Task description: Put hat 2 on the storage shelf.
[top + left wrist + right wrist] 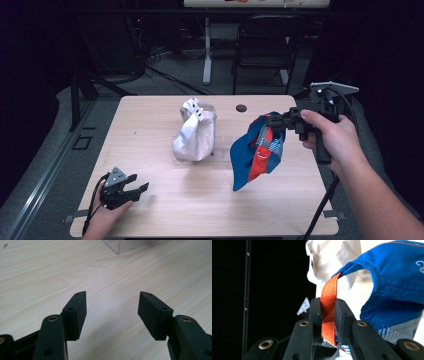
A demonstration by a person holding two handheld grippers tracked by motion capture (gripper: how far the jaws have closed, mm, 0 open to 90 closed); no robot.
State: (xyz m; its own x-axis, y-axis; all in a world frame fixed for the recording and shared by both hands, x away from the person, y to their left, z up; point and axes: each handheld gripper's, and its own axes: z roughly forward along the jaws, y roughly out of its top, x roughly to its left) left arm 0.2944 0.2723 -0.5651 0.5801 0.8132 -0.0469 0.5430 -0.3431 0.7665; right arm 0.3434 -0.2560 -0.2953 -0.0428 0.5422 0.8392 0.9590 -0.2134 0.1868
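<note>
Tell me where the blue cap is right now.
In the high view the blue cap hangs above the table's right half, pinched by its orange strap in the right gripper, right of the white cap.

Pale wood bench [165, 200] carries a crumpled white cap [195, 131] near its middle, standing against a clear plastic box [125, 246]. A dark round grommet [241, 108] sits near the far edge. Black chair [267, 45] stands behind the bench.
</note>
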